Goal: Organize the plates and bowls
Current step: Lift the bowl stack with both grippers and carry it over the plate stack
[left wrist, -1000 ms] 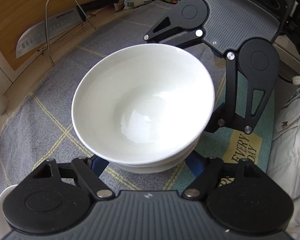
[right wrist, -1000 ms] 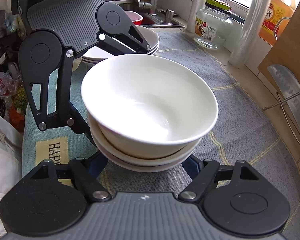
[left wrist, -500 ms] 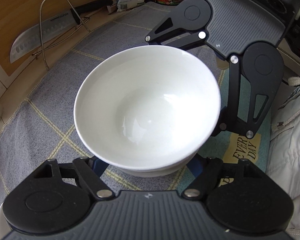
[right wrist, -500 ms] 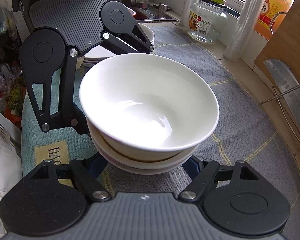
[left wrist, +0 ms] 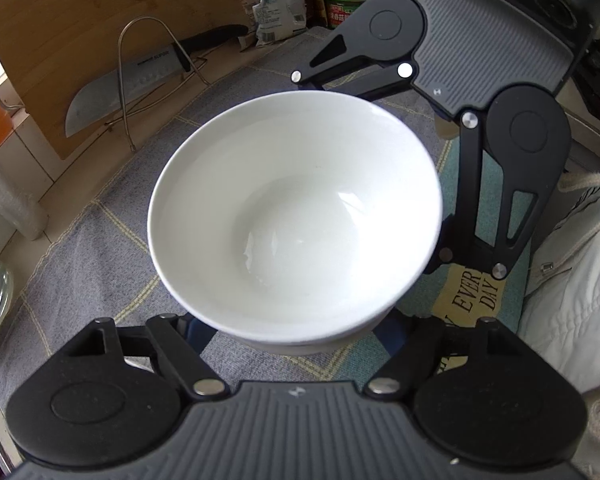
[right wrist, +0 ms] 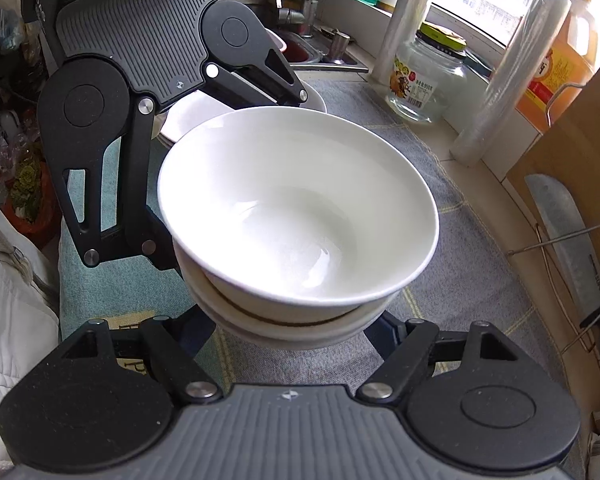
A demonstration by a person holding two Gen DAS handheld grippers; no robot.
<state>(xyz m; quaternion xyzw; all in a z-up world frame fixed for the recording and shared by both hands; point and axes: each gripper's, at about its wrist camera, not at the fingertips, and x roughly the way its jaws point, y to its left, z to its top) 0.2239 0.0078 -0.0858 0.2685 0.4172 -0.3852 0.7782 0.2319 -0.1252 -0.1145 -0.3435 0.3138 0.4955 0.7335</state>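
Note:
A stack of white bowls fills the middle of both views; it also shows in the right wrist view. At least two bowls are nested, the top one tilted. My left gripper spreads its fingers around the stack from one side, and my right gripper does the same from the opposite side. Both hold the stack above the cloth. The fingertips are hidden under the bowls. A pile of white plates sits behind the left gripper in the right wrist view.
A grey checked cloth covers the counter. A cleaver rests on a wire rack against a wooden board. A glass jar, plastic-wrap rolls, an oil jug and a sink stand by the window.
The bowl stack has risen off the cloth between both grippers and moved a little towards the window side. The top bowl sits more tilted in the stack.

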